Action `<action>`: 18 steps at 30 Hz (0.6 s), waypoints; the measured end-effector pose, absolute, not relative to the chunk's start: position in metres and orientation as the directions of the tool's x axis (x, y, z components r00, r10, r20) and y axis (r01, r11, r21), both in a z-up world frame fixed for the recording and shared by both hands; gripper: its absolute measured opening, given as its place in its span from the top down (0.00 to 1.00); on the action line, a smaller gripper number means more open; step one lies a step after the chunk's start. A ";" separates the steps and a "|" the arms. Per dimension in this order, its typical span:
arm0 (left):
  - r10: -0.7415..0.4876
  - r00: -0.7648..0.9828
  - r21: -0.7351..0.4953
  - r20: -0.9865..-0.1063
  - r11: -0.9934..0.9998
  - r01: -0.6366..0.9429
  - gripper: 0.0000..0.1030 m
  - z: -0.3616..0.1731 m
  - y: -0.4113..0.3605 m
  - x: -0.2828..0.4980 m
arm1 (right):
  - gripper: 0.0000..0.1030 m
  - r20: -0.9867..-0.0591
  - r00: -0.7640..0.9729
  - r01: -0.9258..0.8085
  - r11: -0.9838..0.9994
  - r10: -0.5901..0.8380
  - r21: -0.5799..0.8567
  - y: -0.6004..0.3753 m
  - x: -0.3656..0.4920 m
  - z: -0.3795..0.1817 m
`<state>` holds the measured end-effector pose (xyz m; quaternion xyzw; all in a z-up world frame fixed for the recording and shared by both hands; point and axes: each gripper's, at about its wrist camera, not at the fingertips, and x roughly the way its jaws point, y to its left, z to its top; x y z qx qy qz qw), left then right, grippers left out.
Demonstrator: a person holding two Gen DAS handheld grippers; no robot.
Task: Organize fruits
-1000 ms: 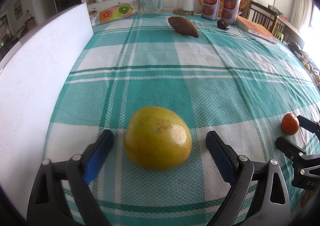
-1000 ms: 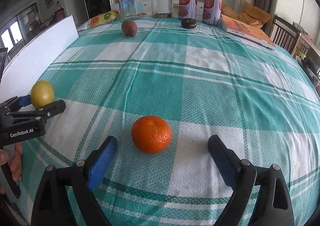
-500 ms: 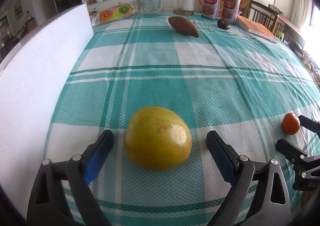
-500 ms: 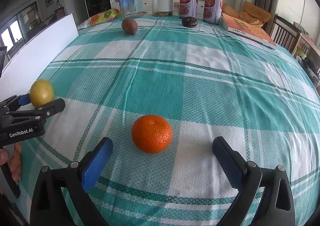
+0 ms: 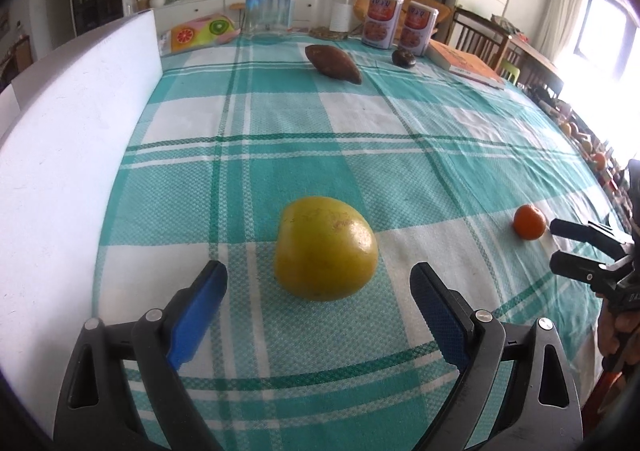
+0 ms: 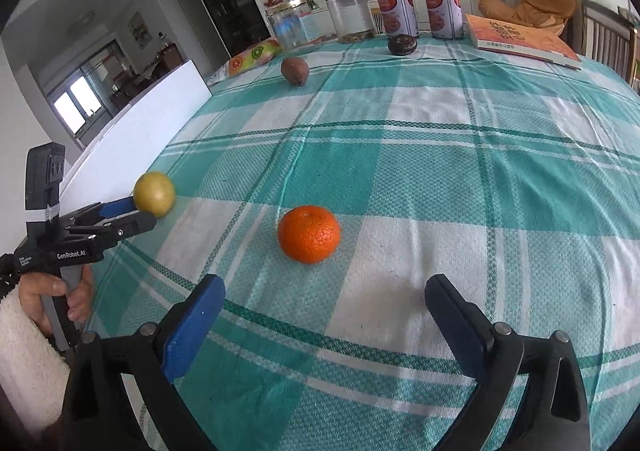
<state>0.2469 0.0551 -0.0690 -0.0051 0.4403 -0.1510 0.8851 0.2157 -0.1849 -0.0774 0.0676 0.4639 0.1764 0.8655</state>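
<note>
A large yellow fruit (image 5: pixel 326 247) lies on the teal checked tablecloth (image 5: pixel 280 139), just ahead of my open left gripper (image 5: pixel 318 293), not touched by its fingers. It also shows in the right wrist view (image 6: pixel 154 193). An orange (image 6: pixel 309 234) lies ahead of my open right gripper (image 6: pixel 324 305), apart from it, and shows in the left wrist view (image 5: pixel 529 222). A brown sweet potato (image 5: pixel 333 63) and a dark round fruit (image 5: pixel 402 57) lie far back.
A white board (image 5: pixel 68 123) stands along the table's left edge. At the back stand a glass jar (image 5: pixel 272 7), a clear canister (image 6: pixel 352 17), two cans (image 5: pixel 398 25), a fruit-print pouch (image 5: pixel 200 33) and an orange book (image 6: pixel 520 39).
Both grippers have drawn back and tilted, so the yellow fruit and the orange sit a little farther ahead of the fingers. The fruits have not moved on the cloth.
</note>
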 end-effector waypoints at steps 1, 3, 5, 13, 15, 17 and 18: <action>-0.274 0.564 -0.147 -0.779 0.954 0.260 0.10 -0.069 0.051 0.250 | 0.19 -0.780 0.502 -0.249 0.926 0.374 0.284 -0.179 0.221 -0.074; -0.257 0.567 -0.123 -0.783 0.956 0.265 0.11 -0.070 0.042 0.253 | 0.26 -0.789 0.499 -0.239 0.933 0.357 0.271 -0.169 0.229 -0.071; -0.237 0.577 -0.082 -0.781 0.956 0.282 0.39 -0.071 0.034 0.252 | 0.55 -0.819 0.469 -0.234 0.941 0.329 0.244 -0.160 0.237 -0.075; -0.354 0.565 -0.298 -0.745 0.935 0.192 0.49 -0.029 0.071 0.221 | 0.68 -0.809 0.438 -0.240 0.918 0.391 0.314 -0.145 0.232 -0.048; -0.401 0.566 -0.378 -0.720 0.911 0.164 0.49 0.002 0.094 0.206 | 0.68 -0.784 0.422 -0.303 0.886 0.455 0.351 -0.118 0.232 -0.023; -0.415 0.585 -0.425 -0.697 0.896 0.131 0.49 0.034 0.126 0.196 | 0.68 -0.756 0.393 -0.386 0.840 0.523 0.381 -0.079 0.234 0.004; -0.400 0.602 -0.424 -0.691 0.899 0.112 0.49 0.047 0.143 0.192 | 0.68 -0.741 0.370 -0.431 0.810 0.560 0.397 -0.055 0.234 0.017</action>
